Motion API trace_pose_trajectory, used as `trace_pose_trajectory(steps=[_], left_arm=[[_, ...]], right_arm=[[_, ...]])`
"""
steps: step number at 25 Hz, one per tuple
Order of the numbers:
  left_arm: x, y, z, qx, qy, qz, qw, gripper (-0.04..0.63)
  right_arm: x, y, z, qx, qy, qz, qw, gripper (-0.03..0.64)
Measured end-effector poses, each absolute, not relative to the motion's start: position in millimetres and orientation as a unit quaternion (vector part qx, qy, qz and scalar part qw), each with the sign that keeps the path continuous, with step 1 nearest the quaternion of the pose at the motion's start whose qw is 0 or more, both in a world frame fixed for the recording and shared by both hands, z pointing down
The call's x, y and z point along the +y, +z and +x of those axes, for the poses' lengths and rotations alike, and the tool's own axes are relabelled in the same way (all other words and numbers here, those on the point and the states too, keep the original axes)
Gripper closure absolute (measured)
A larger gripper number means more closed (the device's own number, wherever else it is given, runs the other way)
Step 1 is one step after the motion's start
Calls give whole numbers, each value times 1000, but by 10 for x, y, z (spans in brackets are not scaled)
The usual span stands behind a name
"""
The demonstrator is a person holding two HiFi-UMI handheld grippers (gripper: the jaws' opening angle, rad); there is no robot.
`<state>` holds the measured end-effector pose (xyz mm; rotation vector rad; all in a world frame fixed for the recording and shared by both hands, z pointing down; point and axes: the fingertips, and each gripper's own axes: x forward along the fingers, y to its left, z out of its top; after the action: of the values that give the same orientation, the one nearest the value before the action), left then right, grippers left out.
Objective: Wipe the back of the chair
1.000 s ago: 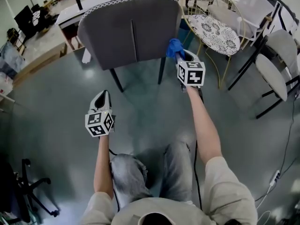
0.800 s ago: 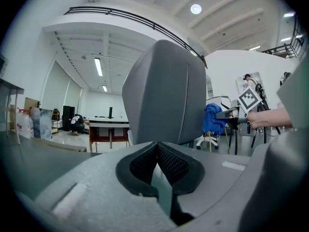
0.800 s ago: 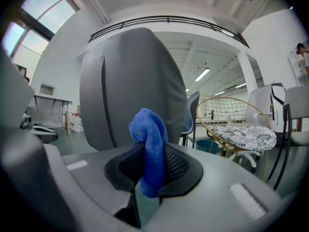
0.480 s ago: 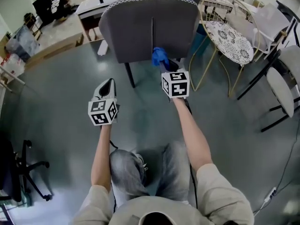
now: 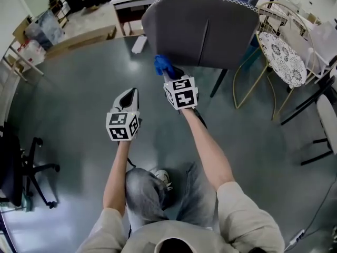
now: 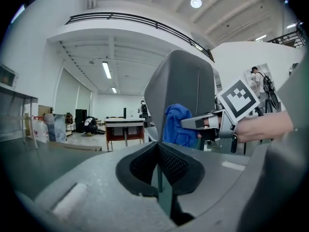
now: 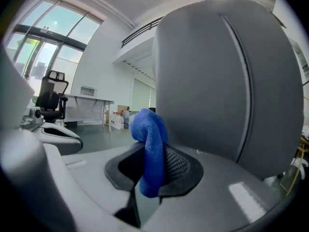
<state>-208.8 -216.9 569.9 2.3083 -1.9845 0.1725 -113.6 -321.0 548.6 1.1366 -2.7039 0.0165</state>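
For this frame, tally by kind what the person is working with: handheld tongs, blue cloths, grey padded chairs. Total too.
Tongs: 2, left tongs and right tongs
Blue cloth: 1, clamped in the right tongs
Grey padded chair: 1
Total: 4

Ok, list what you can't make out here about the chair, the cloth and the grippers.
- Seat and front of the chair: hidden behind the chair back in every view.
- Whether the blue cloth touches the chair back: in the right gripper view the cloth covers the spot; in the head view it is too small to tell.
- Right gripper jaw tips: in the head view they are under its marker cube and the cloth.
- Dust or marks on the chair back: too fine to see in any view.
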Motion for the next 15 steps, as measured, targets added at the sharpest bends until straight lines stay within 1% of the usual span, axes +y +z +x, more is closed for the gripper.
trace_pose_trajectory(steps=[7,15], left_arm=[[-2056,5737,-2326,-661,63,746,47,594],[-2040,5827,-2336,-654,68,751,52,594]], right_arm=[[-3328,5483,-1480,-923,9,372,97,545],[-3526,5489,-1313,-913,6,393,105,545]])
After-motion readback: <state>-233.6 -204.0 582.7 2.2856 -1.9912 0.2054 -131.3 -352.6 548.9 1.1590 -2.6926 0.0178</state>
